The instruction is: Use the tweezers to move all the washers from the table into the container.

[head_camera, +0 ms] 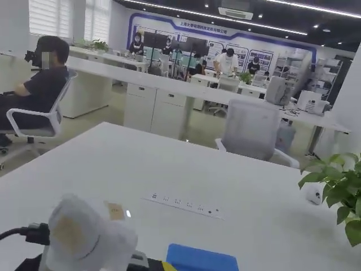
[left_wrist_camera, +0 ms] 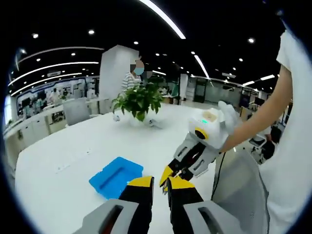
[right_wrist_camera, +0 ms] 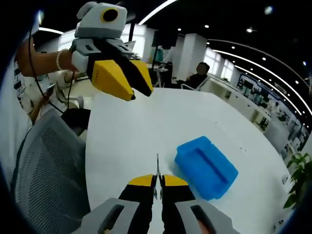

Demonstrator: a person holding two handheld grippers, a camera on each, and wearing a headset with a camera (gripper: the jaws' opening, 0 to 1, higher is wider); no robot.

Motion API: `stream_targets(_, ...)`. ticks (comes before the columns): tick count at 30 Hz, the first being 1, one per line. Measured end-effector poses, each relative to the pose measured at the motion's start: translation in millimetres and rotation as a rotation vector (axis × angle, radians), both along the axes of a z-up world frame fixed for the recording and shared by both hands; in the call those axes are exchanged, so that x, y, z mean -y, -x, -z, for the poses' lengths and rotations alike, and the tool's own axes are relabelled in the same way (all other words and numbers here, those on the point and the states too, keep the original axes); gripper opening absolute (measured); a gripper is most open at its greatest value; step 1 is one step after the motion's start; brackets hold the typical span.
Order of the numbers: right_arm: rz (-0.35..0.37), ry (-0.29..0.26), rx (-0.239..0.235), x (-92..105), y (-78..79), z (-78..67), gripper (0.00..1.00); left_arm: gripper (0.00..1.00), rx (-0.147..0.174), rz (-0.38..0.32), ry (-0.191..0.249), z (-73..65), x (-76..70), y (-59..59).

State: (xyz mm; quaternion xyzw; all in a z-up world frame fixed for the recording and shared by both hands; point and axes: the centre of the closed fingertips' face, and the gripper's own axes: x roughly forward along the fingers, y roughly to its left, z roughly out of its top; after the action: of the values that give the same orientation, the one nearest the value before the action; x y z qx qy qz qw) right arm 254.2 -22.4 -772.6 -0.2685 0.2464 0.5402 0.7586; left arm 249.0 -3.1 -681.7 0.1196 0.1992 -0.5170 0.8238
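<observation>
In the right gripper view my right gripper is shut on thin metal tweezers, whose tips stick up past its yellow jaws. Just right of them the blue container lies on the white table. My left gripper hangs above the table's near edge with its jaws together. In the left gripper view my left gripper looks shut with nothing in it, and the right gripper hovers just beyond it. The blue container sits to the left and also shows in the head view.
A gripper's white-wrapped body shows at the head view's bottom left. A white power strip lies mid-table and a potted plant stands at the right edge. A grey mesh chair stands by the table's near edge. People sit and stand at desks behind.
</observation>
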Motion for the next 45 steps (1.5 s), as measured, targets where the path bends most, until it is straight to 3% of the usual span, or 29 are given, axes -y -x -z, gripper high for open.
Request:
stream_targets(4,-0.060,0.037,-0.009,-3.0,14.8,7.8,0.01,0.07,0.013,0.138,-0.115,23.5,13.5,16.3)
stream_targets(6,-0.096,0.077,-0.034,-1.9,23.1,14.4,0.01,0.06,0.012,0.167,-0.149,33.1,15.8,19.4)
stream_targets(8,-0.127,0.130,-0.019,1.3,26.4,20.8,0.01,0.06,0.010,0.197,-0.181,44.3,19.4,23.3)
stream_targets(9,-0.143,0.149,-0.020,2.3,28.8,24.2,0.01,0.06,-0.005,0.233,-0.195,50.9,22.3,30.0)
stream_targets(11,-0.154,0.171,-0.020,3.5,29.9,28.5,0.02,0.07,-0.027,0.237,-0.218,63.4,25.1,31.8)
stream_targets(17,-0.207,0.273,-0.036,10.3,33.2,49.1,0.02,0.05,-0.061,0.258,-0.213,84.4,32.8,33.3)
stream_targets(24,-0.246,0.298,-0.042,4.4,34.3,59.3,0.02,0.00,-0.073,0.278,-0.224,100.5,37.4,32.1)
stream_targets(28,-0.250,0.298,-0.065,0.3,33.4,64.1,0.02,0.00,-0.049,0.299,-0.275,114.1,33.1,31.1)
stream_targets(31,-0.294,0.342,-0.005,2.7,30.4,67.9,0.02,0.00,-0.002,0.338,-0.293,117.9,31.6,30.0)
stream_targets(33,-0.295,0.352,0.006,3.6,29.3,69.8,0.02,0.00,0.053,0.356,-0.341,123.7,28.3,26.1)
stream_targets(34,-0.296,0.354,0.010,4.2,27.8,71.3,0.02,0.00,0.056,0.350,-0.353,126.9,27.6,25.0)
stream_targets(38,-0.321,0.419,0.067,7.8,19.0,82.2,0.02,0.00,0.037,0.312,-0.356,141.6,29.4,17.6)
stream_targets(40,-0.336,0.420,0.065,6.5,18.4,87.6,0.02,0.00,0.030,0.291,-0.351,149.2,31.2,13.3)
stream_targets(45,-0.340,0.406,0.045,2.4,15.4,92.6,0.02,0.00,-0.026,0.238,-0.345,164.7,28.1,5.9)
